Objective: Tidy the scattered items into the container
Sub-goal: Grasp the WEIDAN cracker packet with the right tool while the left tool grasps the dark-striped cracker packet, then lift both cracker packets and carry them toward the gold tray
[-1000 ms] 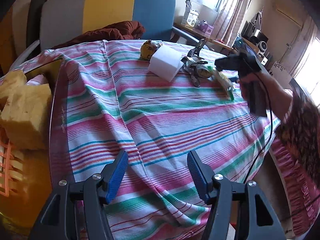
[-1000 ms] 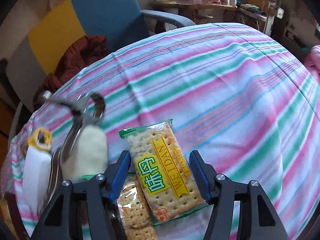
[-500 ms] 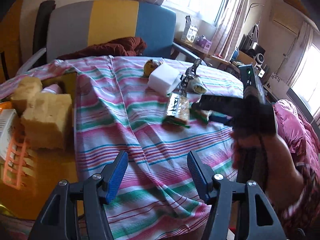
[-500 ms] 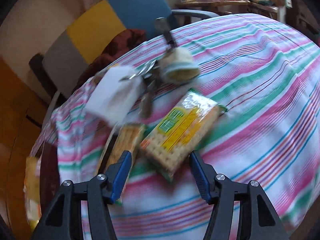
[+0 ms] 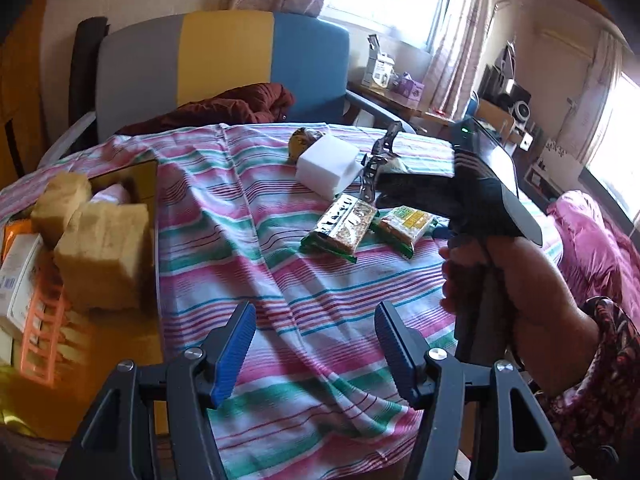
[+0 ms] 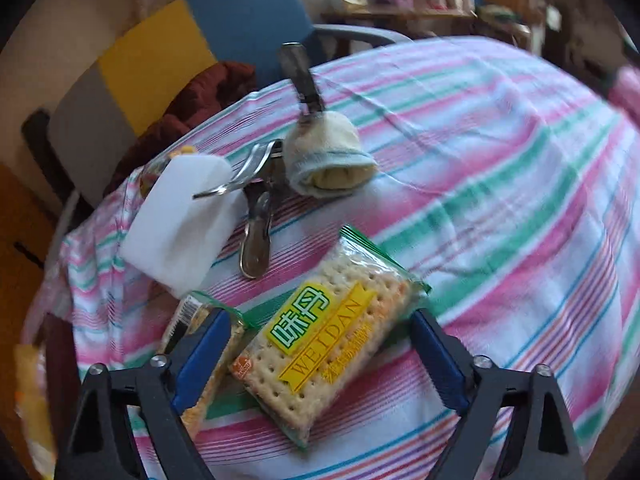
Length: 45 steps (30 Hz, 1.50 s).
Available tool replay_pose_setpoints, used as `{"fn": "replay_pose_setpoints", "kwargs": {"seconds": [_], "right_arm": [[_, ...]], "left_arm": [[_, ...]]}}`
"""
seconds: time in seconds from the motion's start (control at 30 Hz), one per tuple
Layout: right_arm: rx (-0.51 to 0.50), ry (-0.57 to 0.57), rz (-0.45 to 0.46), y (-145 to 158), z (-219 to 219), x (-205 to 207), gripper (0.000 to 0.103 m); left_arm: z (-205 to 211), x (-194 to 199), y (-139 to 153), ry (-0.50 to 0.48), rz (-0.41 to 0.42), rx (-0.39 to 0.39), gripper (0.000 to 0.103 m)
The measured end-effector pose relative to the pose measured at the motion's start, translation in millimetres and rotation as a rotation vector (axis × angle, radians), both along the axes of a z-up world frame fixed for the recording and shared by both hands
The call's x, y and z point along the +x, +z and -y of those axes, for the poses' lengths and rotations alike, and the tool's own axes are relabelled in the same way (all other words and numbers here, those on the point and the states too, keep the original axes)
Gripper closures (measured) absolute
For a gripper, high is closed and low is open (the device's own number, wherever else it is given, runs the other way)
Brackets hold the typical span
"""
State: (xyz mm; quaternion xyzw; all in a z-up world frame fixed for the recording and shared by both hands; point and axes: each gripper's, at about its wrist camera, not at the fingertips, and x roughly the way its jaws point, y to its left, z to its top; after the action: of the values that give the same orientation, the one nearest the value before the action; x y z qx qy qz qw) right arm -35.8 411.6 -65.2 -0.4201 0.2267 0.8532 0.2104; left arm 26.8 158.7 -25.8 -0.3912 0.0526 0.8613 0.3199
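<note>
Two cracker packs lie on the striped tablecloth: one with a yellow label (image 6: 324, 344) (image 5: 404, 224) and a second (image 6: 200, 360) (image 5: 344, 228) to its left. My right gripper (image 6: 320, 360) is open with its blue pads either side of the yellow-label pack, which rests on the cloth. Behind lie a white foam block (image 6: 180, 216) (image 5: 326, 166), metal tongs (image 6: 256, 224) and a rolled cloth (image 6: 328, 160). My left gripper (image 5: 316, 356) is open and empty over the near cloth. The orange basket (image 5: 40, 332) at left holds yellow sponges (image 5: 100, 256).
A person's hand (image 5: 508, 284) holds the right gripper at the table's right side. A grey, yellow and blue chair (image 5: 224, 64) with a dark red garment (image 5: 224, 108) stands behind the table. A yellow round item (image 5: 300, 140) sits behind the foam block.
The right gripper swung away over the table and has come back low over the yellow-label cracker pack, pads now straddling it. The left gripper rose and pulled back, showing more of the basket.
</note>
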Motion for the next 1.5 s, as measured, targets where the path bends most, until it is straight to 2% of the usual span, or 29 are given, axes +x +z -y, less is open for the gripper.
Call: {"fn": "replay_pose_setpoints", "kwargs": {"seconds": [0.03,0.2,0.33,0.47,0.57,0.73,1.03,1.17,1.27,1.4,1.47,1.5], "right_arm": [[0.029,0.025,-0.009,-1,1,4,0.025],[0.087,0.134,-0.066,-2,-1,30,0.042],[0.065,0.172,-0.112,-9,-10,42,0.042],[0.031,0.191,-0.132,-11,-18,42,0.042],[0.022,0.200,-0.144,-12,-19,45,0.042],[0.057,0.213,-0.176,-14,-13,50,0.041],[0.110,0.217,-0.146,-10,-3,49,0.042],[0.103,0.255,-0.136,-7,8,53,0.043],[0.083,0.326,-0.140,-4,25,63,0.043],[0.042,0.413,-0.137,-3,48,77,0.043],[0.025,0.421,-0.124,-2,54,86,0.040],[0.011,0.417,-0.119,-1,56,90,0.035]], "left_arm": [[-3,-2,1,-0.008,-0.006,-0.002,0.040],[-42,-26,3,-0.073,-0.023,-0.052,0.038],[-79,-50,-2,-0.132,-0.037,-0.099,0.036],[-120,-72,-23,-0.234,-0.053,-0.235,0.036],[-132,-87,-36,-0.240,-0.019,-0.296,0.042],[-135,-98,-52,-0.270,0.045,-0.288,0.047],[-112,-85,-54,-0.208,0.019,-0.207,0.052],[-88,-66,-53,-0.141,0.023,-0.175,0.052],[-68,-53,-53,-0.092,0.035,-0.160,0.052],[-42,-39,-54,-0.019,0.094,-0.114,0.052],[-34,-29,-52,-0.012,0.111,-0.112,0.052],[-32,-25,-51,-0.017,0.112,-0.118,0.050]]}}
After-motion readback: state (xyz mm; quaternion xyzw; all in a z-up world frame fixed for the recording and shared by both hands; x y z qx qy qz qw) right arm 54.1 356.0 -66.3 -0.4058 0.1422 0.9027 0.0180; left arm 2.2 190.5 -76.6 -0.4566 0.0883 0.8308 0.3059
